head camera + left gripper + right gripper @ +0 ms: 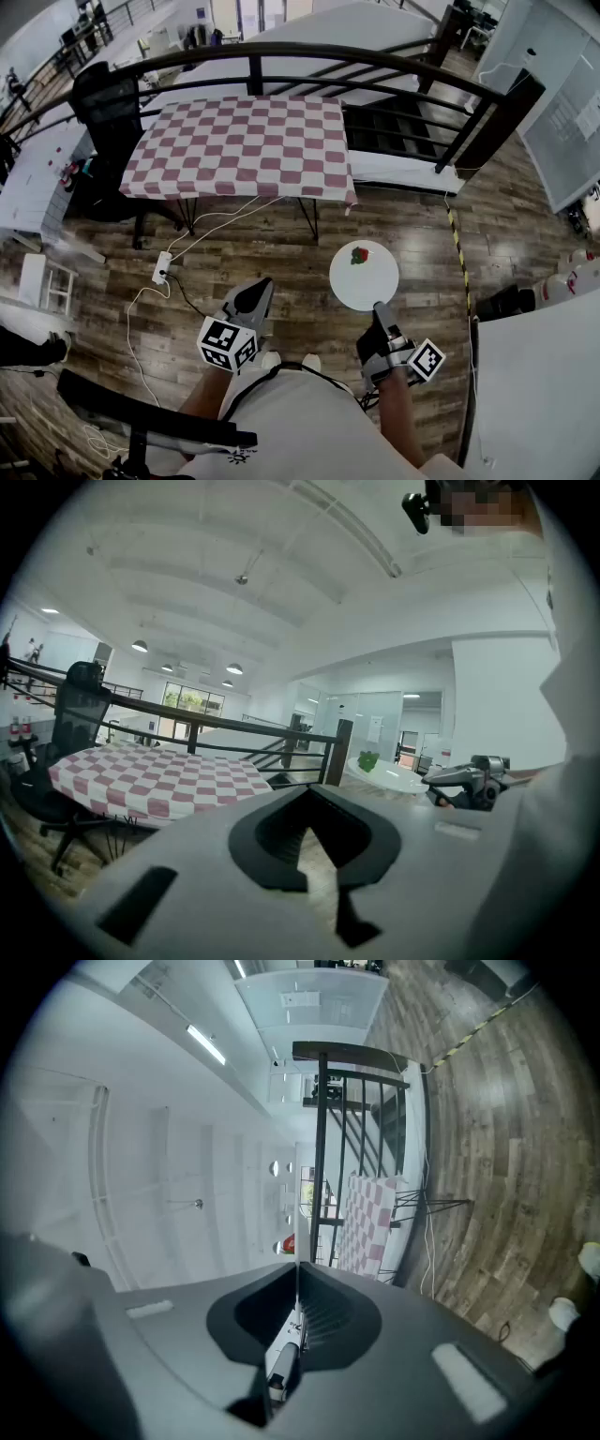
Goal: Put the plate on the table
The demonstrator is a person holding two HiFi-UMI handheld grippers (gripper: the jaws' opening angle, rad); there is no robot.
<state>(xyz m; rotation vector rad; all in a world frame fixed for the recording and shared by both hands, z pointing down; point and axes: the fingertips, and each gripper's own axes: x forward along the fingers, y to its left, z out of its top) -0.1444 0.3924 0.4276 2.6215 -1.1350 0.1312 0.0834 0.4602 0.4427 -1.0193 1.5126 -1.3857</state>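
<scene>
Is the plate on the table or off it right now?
Off it. The plate is over the floor, rim clamped by the right gripper, short of the checkered table.

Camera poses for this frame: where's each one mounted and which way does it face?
Head view: on the person's head, steeply down at floor and checkered table; shows torso, left tongs, right tongs shut on plate rim.
Left gripper view: on left tongs, roughly level toward table; own jaws.
Right gripper view: on right tongs, rolled sideways, along plate edge; own jaws.
Shared: table, all three.
</scene>
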